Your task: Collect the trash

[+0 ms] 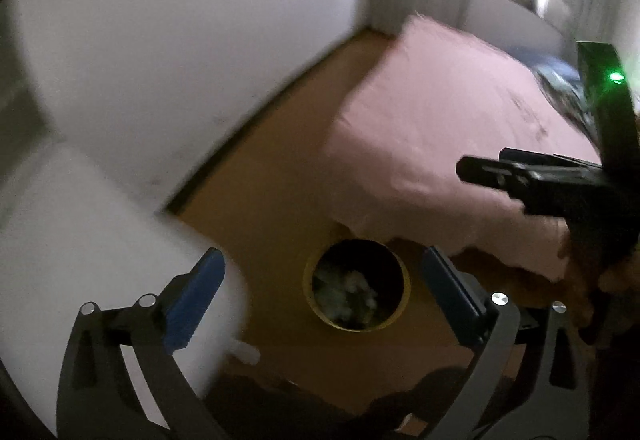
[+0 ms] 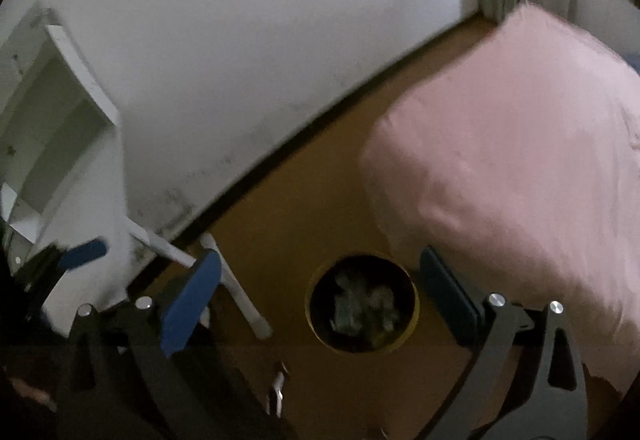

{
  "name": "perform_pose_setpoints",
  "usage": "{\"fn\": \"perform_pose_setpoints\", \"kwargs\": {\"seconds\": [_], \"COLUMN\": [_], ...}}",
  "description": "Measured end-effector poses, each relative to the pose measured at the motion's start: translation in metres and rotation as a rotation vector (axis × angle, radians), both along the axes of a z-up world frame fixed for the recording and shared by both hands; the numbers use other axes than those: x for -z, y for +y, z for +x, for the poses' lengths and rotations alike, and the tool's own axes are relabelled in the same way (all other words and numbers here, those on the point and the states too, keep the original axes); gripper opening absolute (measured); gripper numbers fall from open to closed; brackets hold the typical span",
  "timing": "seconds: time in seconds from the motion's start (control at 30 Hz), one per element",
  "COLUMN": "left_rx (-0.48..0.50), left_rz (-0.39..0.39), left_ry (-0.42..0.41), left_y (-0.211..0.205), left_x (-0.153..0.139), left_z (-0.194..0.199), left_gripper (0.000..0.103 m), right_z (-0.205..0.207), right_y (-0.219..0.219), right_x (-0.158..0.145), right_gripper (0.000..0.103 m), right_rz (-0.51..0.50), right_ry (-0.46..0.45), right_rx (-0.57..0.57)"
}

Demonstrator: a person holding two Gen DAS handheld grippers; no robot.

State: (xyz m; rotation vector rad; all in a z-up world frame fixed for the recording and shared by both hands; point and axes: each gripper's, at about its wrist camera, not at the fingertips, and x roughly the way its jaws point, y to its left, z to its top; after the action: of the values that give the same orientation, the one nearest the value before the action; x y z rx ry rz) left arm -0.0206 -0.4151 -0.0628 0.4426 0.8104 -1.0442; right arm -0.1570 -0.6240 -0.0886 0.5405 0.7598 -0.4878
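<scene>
The white wall [image 2: 248,52] fills the upper part of both views, meeting the brown floor [image 2: 296,208] along a dark skirting line. A bed under a pink cover [image 2: 512,168] takes up the right side, its corner hanging near the bin. At the left stands a white shelf unit [image 2: 60,120], with two white rods [image 2: 240,288] lying on the floor by its foot.

The round wastebasket [image 1: 357,285] stands upright on the floor between the shelf unit and the bed corner, its yellow rim and open mouth facing up toward the cameras. Pale crumpled trash [image 1: 348,296] lies inside it. No writing can be read on anything; both views are blurred.

The left tongs [image 1: 324,296] hang above the bin, blue pads spread wide apart, gripping nothing. The right tongs [image 2: 320,300] are likewise released over the bin, pads wide and touching nothing.
</scene>
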Motion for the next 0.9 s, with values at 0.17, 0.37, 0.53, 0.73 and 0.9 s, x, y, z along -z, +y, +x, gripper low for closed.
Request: {"fn": "perform_pose_setpoints", "kwargs": {"seconds": [0.17,0.37,0.53,0.73,0.9], "left_rx": [-0.270,-0.685,-0.913,-1.041,-1.076], "left_rz": [-0.028,0.040,0.054,0.026,0.015], "left_ry": [-0.142,-0.265,-0.271,-0.244,-0.221], "left_y": [0.124,0.290,0.391,0.457,0.473], "left_x": [-0.040,-0.063,-0.070,-0.067,-0.062], "left_z": [0.029,0.060,0.064,0.051,0.039], "left_gripper": [0.096,0.096,0.096,0.096,0.096], "right_z": [0.076,0.146,0.170,0.175,0.173], "right_y": [0.087,0.216,0.295,0.340,0.350], "right_x": [-0.039,-0.065,-0.081,-0.084,-0.077], "right_gripper": [0.096,0.096,0.096,0.096,0.096], "right_rz": [-0.099,-0.150,-0.202,-0.272,-0.278], "right_ry": [-0.099,-0.157,-0.190,-0.226,-0.206], "right_rx": [-0.204,-0.508,-0.667,-0.741,-0.762]}}
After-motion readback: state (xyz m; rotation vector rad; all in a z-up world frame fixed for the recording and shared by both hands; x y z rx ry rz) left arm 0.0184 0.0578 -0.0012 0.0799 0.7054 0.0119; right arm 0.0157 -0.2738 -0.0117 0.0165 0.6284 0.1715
